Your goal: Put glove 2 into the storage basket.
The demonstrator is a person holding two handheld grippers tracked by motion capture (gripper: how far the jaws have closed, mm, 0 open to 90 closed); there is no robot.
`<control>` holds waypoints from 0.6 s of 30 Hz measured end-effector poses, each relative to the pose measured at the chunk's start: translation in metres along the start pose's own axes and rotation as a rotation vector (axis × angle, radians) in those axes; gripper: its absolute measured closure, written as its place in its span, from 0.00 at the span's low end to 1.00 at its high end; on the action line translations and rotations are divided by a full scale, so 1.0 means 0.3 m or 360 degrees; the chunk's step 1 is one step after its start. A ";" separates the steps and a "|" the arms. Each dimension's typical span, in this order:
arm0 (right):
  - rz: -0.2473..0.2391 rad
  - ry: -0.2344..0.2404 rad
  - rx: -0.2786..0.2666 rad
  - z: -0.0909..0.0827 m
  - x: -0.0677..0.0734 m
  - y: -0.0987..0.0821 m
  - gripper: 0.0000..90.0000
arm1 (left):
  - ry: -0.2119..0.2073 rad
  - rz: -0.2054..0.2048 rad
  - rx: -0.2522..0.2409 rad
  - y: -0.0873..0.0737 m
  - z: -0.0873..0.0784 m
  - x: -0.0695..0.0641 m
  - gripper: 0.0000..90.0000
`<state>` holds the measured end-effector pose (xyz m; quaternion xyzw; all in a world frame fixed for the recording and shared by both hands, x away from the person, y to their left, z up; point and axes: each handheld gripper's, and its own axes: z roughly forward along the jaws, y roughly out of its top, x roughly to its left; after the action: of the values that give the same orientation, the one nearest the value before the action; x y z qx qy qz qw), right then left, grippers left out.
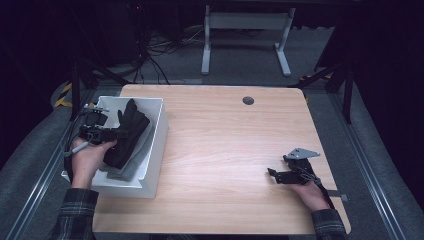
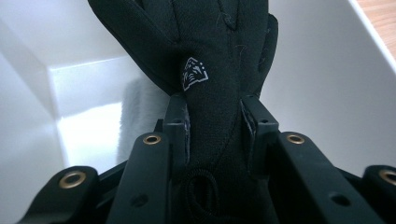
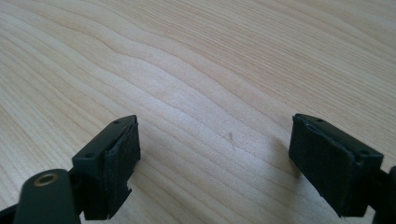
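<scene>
Black fabric is the item I am working: a black glove [image 1: 131, 131], gripped by the left gripper [image 1: 116, 134] inside the white bin [image 1: 159, 135].

High view. I take the white bin as the reference. It sits at the left edge of the bench [image 1: 225, 150]. The glove lies in the bin, draped over a grey cloth item [image 1: 131, 167] that rests lower in the same bin. My left hand [image 1: 90, 157] holds the left gripper over the bin's near-left part, jaws pointed into the bin. The right gripper [image 1: 275, 175] rests well apart from the bin, toward the near right corner of the bench, with bare wood around it.

Left gripper view. The jaws stand narrow, clamped on the glove [image 2: 219, 70] from both sides. A small white logo [image 2: 194, 74] shows just above the grip point. Behind the glove I see the bin's white walls [image 2: 327, 84] and a pale strip that is probably the grey item.

Right gripper view. The jaws stand wide apart and hold nothing; plain wood grain [image 3: 201, 84] lies between them.

Status. I judge that the glove is at the bin, whether going in or coming out I cannot tell. If it is being stowed, placement is nearly done; what is left is to release the left jaws and lift clear. The bench surface outside the bin carries no further items to sort.
</scene>
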<state>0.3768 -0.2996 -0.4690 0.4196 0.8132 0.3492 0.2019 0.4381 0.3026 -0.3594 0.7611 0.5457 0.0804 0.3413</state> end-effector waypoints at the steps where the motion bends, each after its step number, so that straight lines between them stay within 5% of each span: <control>1: 0.0001 0.0001 0.0000 0.000 0.000 0.000 0.19 | -0.0002 -0.0001 0.0007 -0.003 0.006 0.003 0.76; 8: 0.0001 0.0001 -0.0001 0.000 0.000 0.000 0.19 | 0.0025 0.0031 0.0085 -0.014 0.054 0.011 0.70; 18: 0.0000 0.0000 0.0000 0.000 0.000 0.000 0.19 | 0.0095 0.0104 0.0076 -0.013 0.079 0.003 0.30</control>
<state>0.3768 -0.2996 -0.4691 0.4196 0.8132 0.3492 0.2020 0.4471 0.2938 -0.3800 0.7836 0.5323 0.1011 0.3039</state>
